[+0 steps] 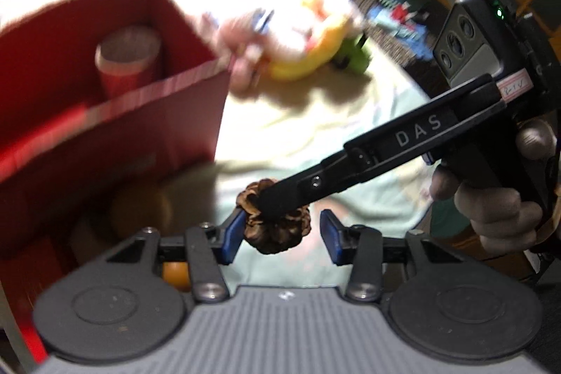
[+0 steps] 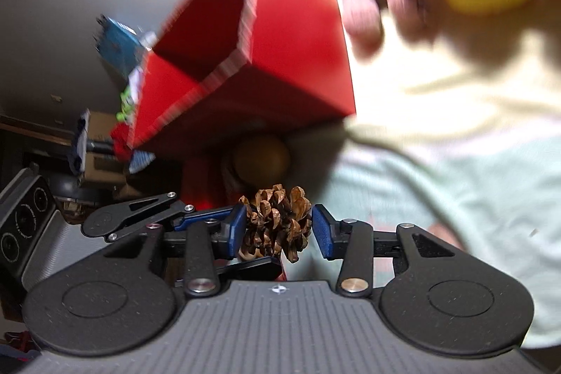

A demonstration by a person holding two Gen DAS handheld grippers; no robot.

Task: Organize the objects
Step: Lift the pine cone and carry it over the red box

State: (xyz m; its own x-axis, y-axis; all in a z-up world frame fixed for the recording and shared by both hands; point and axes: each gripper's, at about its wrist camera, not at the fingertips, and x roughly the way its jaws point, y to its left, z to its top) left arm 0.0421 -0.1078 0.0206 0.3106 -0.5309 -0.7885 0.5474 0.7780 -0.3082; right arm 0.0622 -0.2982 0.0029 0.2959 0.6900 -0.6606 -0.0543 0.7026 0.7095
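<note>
A brown pine cone (image 1: pixel 278 226) hangs above the pale cloth, between the blue pads of both grippers. My right gripper (image 2: pixel 278 228) is shut on the pine cone (image 2: pixel 277 223); in the left wrist view its black fingers (image 1: pixel 280 202) reach in from the right. My left gripper (image 1: pixel 280 233) is open, its left pad touching the cone, its right pad apart from it. A red cardboard box (image 1: pixel 105 114) stands to the left, also in the right wrist view (image 2: pixel 266 58), with a red paper cup (image 1: pixel 128 58) inside.
An orange ball (image 2: pixel 261 158) lies by the box's base. A plush toy (image 1: pixel 315 30) with yellow and pink parts lies farther back on the cloth (image 1: pixel 350 142). A green toy (image 1: pixel 354 53) is beside it. Clutter and a wooden door stand beyond.
</note>
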